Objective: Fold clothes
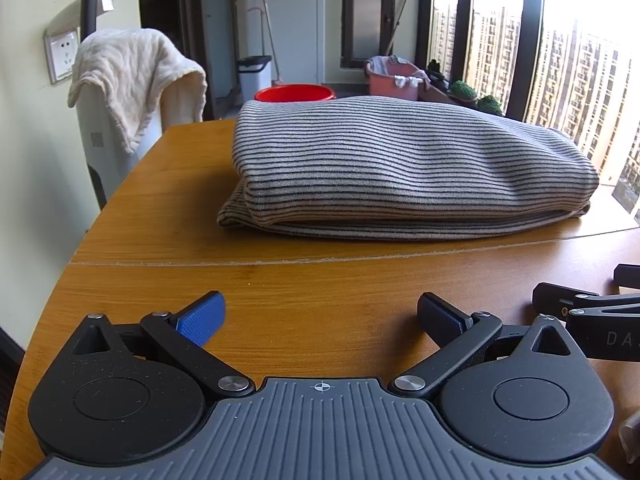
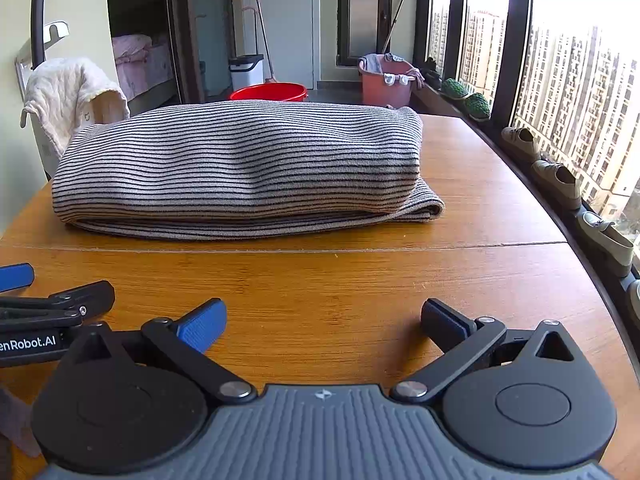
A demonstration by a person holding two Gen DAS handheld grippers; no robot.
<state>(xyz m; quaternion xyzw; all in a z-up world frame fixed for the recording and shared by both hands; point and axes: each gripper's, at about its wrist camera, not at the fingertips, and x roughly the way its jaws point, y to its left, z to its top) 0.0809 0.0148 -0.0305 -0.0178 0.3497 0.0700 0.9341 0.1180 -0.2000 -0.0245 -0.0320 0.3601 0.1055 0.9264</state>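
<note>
The striped cloth (image 1: 400, 168) lies folded mid-frame on the table (image 1: 280, 280), long side running left-right, straight ahead of both empty, wide-open claws: left claw (image 1: 320, 316), right claw (image 2: 324, 318).

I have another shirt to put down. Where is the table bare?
Bare wood runs between the folded striped garment and both hand-held grippers, left and right. Also bare right of the garment toward the window-side table edge. The grippers crowd the near edge.

Daylit windows (image 2: 568, 92) flank a wooden table (image 2: 320, 280); pale walls (image 1: 28, 140).
</note>
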